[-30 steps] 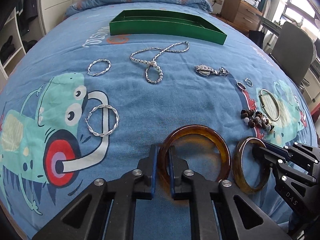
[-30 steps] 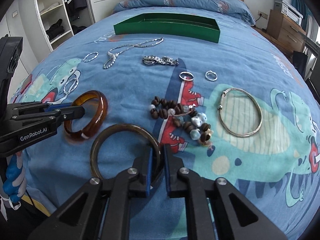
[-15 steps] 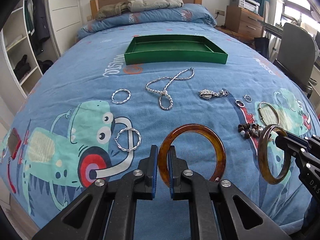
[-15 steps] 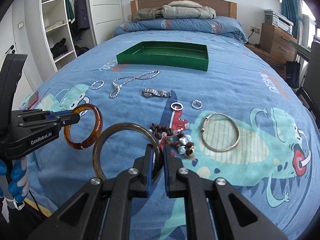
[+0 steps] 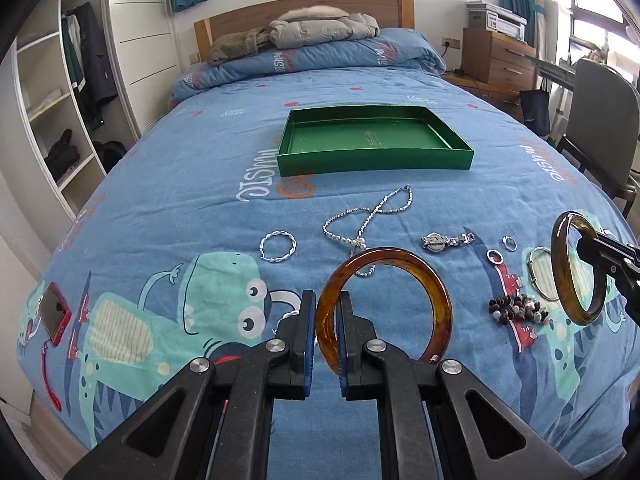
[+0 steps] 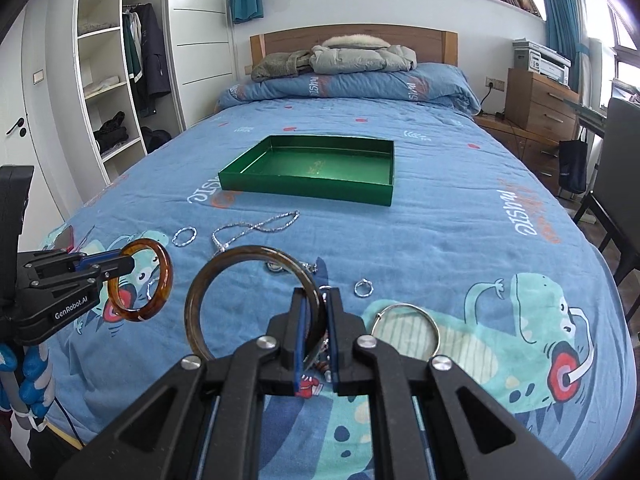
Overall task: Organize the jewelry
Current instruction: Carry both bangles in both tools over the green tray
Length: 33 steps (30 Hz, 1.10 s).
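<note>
My left gripper (image 5: 326, 300) is shut on the near rim of a light amber bangle (image 5: 400, 254), held clear above the blue bedspread. My right gripper (image 6: 316, 294) is shut on a darker, thinner brown bangle (image 6: 240, 250), also in the air. Each view shows the other gripper: the right gripper (image 5: 588, 240) with its brown bangle (image 5: 558, 256) at the right edge, the left gripper (image 6: 124, 264) with the amber bangle (image 6: 166, 276) at the left. An empty green tray (image 5: 376, 160) (image 6: 304, 192) lies farther up the bed.
On the bedspread between me and the tray lie a silver necklace (image 5: 376, 208), a twisted silver hoop (image 5: 278, 246), a silver watch (image 5: 444, 240), two small rings (image 5: 496, 257), a thin silver bangle (image 6: 404, 308) and a bead bracelet (image 5: 516, 308). A chair (image 5: 600, 120) stands right of the bed.
Both grippers have risen, each with its bangle lifted off the bedspread. Both views now look farther up the bed, and the tray's inside and the headboard show.
</note>
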### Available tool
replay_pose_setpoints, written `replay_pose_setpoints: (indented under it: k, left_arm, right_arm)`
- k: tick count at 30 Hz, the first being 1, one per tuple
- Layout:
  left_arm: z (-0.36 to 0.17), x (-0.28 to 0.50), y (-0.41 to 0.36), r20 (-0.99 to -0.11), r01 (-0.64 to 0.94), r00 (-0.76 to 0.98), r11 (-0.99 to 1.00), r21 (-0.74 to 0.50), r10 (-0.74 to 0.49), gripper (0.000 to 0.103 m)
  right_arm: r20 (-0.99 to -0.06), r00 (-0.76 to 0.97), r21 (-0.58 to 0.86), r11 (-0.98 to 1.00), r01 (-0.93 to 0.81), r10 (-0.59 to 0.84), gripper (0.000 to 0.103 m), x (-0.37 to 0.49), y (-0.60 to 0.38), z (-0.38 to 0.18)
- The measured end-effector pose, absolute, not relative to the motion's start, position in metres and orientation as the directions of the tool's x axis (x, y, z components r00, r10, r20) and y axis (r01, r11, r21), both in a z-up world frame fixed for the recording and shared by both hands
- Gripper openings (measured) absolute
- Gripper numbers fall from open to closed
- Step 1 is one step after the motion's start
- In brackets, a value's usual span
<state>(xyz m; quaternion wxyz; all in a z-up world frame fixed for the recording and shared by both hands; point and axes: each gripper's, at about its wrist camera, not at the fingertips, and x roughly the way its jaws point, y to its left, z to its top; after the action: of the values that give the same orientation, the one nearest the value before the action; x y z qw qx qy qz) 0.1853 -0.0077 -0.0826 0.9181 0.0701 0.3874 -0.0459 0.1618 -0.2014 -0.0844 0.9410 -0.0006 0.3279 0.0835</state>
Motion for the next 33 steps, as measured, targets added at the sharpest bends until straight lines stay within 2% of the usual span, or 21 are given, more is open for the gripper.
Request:
replay_pose_setpoints:
  k: [16, 33]
  left_arm:
    - [-0.06, 0.223, 0.008, -0.661, 0.05, 0.746, 0.983, 0.175, 0.08, 0.009]
    - [-0.056, 0.277, 0.009, -0.641, 0.019, 0.758, 0.977, 0.21, 0.124, 0.009]
  right_arm:
    - [-0.592, 0.777, 0.062, 0.973, -0.221, 0.214, 0.009, 0.217, -0.185, -0.075]
    - [-0.554, 0.792, 0.075, 0.963, -0.26, 0.257, 0.009, 0.277, -0.186, -0.073]
